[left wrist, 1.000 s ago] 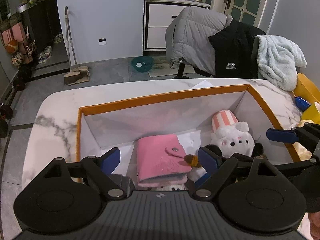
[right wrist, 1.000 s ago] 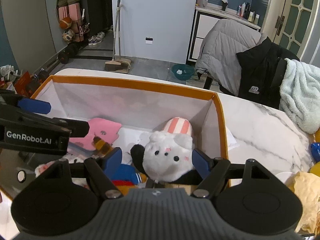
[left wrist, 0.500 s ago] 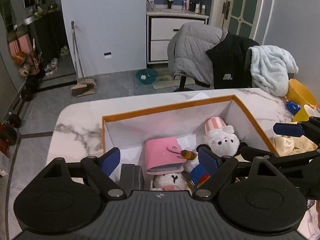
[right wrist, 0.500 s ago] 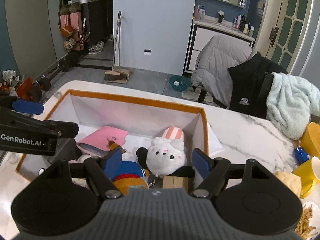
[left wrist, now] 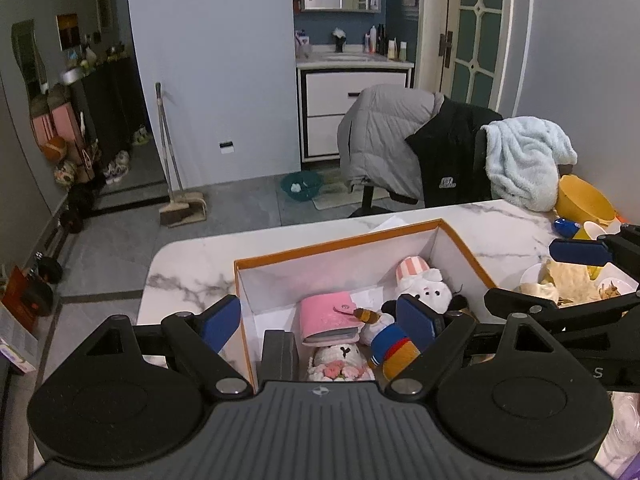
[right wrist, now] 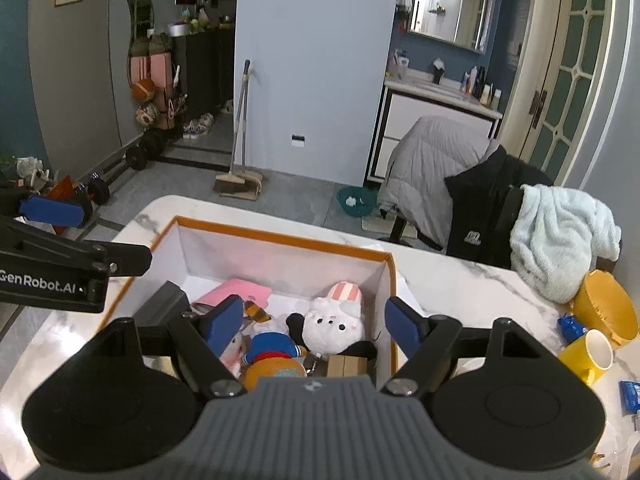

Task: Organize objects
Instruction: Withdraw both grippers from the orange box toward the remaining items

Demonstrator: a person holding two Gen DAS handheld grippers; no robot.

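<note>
Both the left gripper and the right gripper hang wide and empty above the orange-rimmed white cardboard box on the marble table, where a soft, light white plush rabbit lies, probably best pinched across its body.

"GenRobot.AI" on left gripper arm; jacket logo unreadable
</note>
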